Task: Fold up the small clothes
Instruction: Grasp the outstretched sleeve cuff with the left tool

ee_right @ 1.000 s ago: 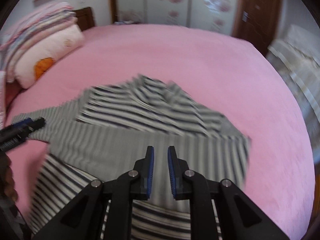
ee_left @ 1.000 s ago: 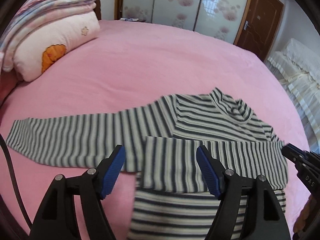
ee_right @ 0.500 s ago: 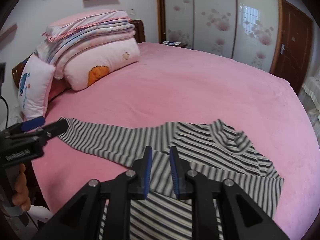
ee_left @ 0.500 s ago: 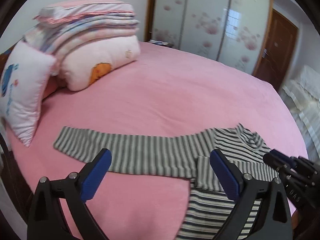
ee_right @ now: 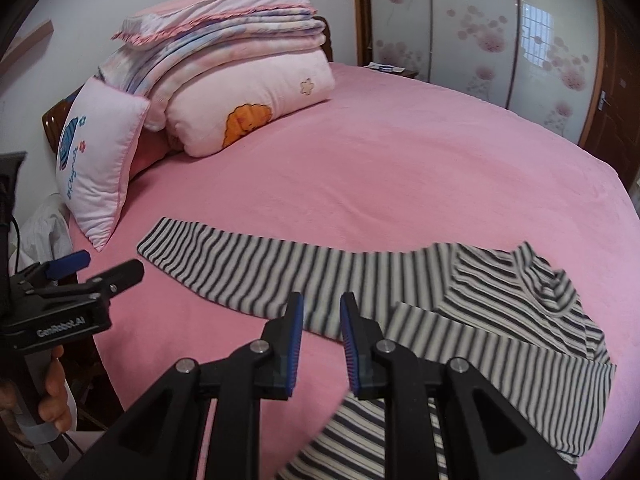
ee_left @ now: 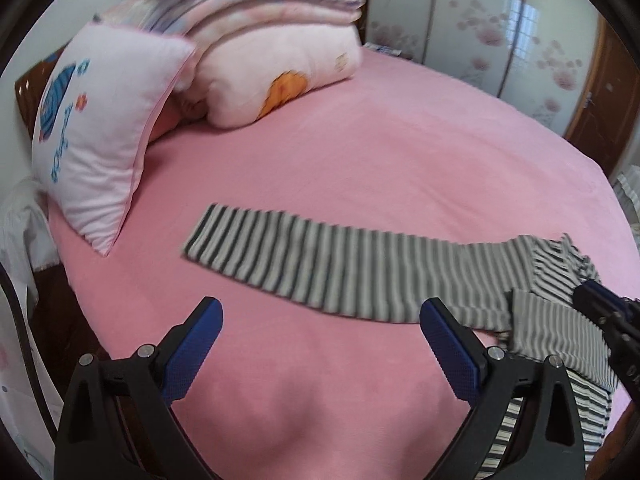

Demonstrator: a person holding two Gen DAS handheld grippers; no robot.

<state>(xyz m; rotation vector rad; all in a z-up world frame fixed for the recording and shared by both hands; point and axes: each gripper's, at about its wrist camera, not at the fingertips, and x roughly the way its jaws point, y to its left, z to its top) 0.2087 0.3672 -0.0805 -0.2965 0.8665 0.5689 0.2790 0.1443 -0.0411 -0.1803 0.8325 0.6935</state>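
Striped shirt (ee_right: 500,320) flat on pink bed (ee_right: 400,168), one sleeve stretched toward pillow (ee_right: 100,168).
Left hand-held gripper (ee_left: 320,320) just opened wide, empty over bare sheet; right hand-held gripper (ee_right: 320,312) narrowly apart, gripping nothing, above sleeve.

Both grippers pull back from the striped top and swing toward its outstretched sleeve.

A second ago the left gripper (ee_left: 320,320) stood over the folded body of the striped top (ee_right: 500,320), blue pads half apart; its jaws have just been opening and now gape wide over bare pink bedspread (ee_left: 360,160), nothing between them. The right gripper (ee_right: 320,312), earlier above the folded-in sleeve, now hovers by the long sleeve (ee_right: 260,268), jaws slightly wider, empty. The pillow (ee_left: 100,140) has come into view.
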